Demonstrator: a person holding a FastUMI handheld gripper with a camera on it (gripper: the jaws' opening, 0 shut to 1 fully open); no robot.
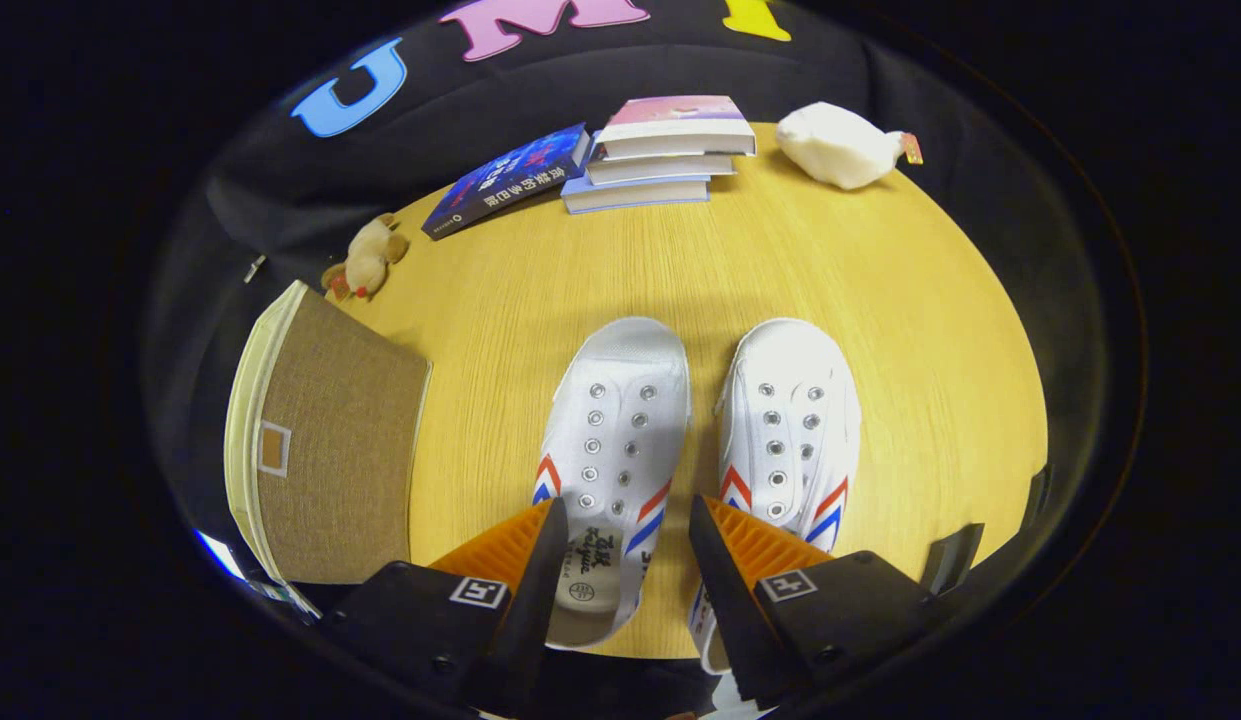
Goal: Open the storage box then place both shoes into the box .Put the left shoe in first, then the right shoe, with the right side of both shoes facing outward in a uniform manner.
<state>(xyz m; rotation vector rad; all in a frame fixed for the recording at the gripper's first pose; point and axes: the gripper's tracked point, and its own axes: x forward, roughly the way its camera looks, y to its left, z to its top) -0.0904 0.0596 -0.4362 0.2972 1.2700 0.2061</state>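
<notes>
Two white canvas shoes with red and blue stripes stand side by side on the wooden table (880, 300), toes pointing away from me. The left shoe (615, 430) lies between and just ahead of my fingers; its heel opening sits in the gap between them. The right shoe (792, 430) is beside it, its heel under the right finger. My gripper (625, 530) is open above the left shoe's heel, and nothing is pressed between the fingers. The storage box (330, 450), brown fabric with a cream rim, stands to the left of the shoes with its lid down.
A stack of three books (665, 150) and a dark blue book (505, 180) lie at the table's far side. A white plush toy (835, 145) sits far right, a small brown plush toy (365, 260) beyond the box. Bare wood lies between shoes and books.
</notes>
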